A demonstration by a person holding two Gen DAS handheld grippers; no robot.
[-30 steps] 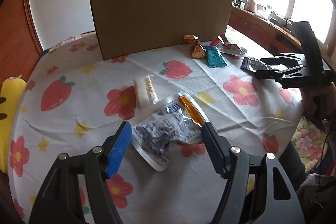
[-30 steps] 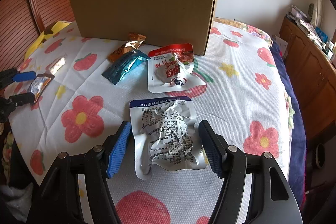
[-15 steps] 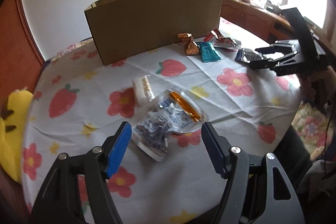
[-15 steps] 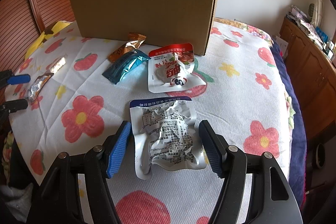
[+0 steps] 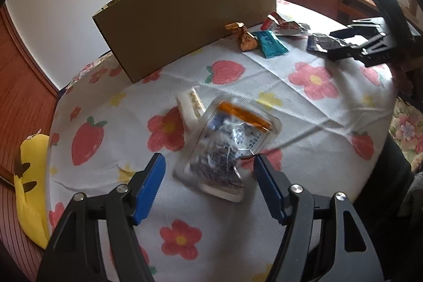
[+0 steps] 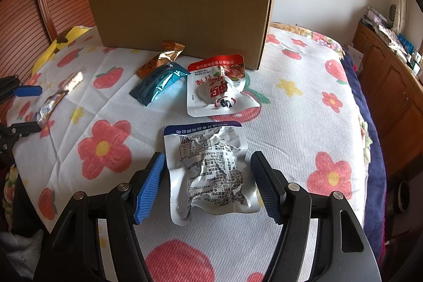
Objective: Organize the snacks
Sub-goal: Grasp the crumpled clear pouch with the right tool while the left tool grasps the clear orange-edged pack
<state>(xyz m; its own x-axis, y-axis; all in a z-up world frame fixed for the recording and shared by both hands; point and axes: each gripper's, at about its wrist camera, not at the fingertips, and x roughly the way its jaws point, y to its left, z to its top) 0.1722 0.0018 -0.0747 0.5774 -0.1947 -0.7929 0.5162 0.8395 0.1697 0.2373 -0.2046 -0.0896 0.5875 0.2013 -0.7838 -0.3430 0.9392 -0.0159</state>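
Fingers [image 6: 148, 186] flanking pouch [image 6: 211, 171], "GB 2726"

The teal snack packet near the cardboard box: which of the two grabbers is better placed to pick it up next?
Probably the right gripper. The teal packet lies just beyond the silver pouch it straddles, while the left gripper sits far across the table.
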